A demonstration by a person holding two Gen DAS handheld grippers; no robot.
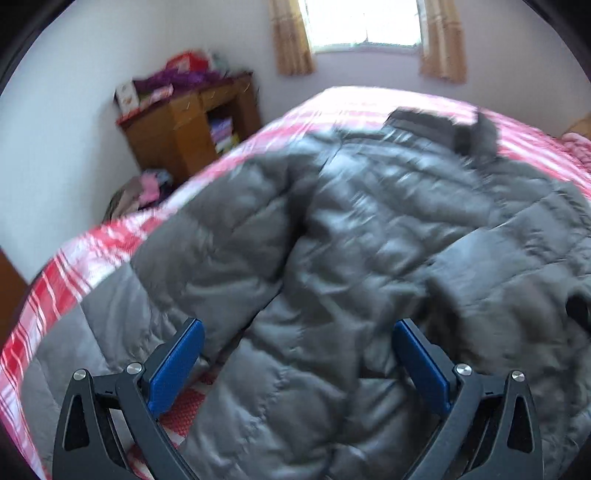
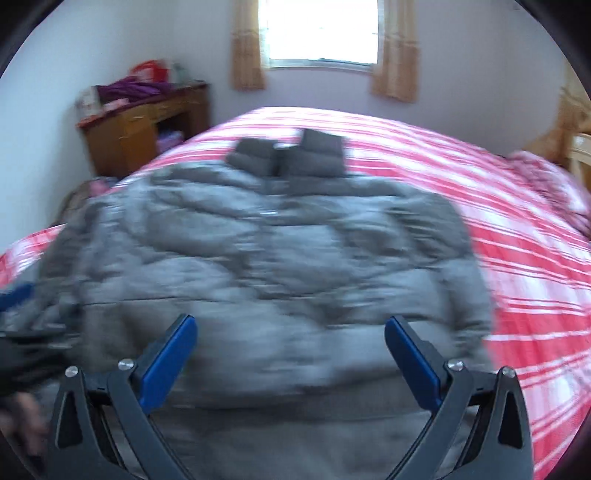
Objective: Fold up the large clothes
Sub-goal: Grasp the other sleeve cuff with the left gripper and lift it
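Grey quilted puffer jacket (image 2: 273, 258) is lying spread on the red-and-white plaid bed (image 2: 535, 266), collar pointing away and hem nearest both grippers, with left gripper (image 1: 297, 362) and right gripper (image 2: 290, 354) hovering over it, fingers apart, gripping nothing.

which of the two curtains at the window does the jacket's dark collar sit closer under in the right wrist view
The left curtain. The jacket's dark collar lies left of the window's middle, nearer below that curtain than the right curtain.

No text, label, brand or number can be read anywhere.
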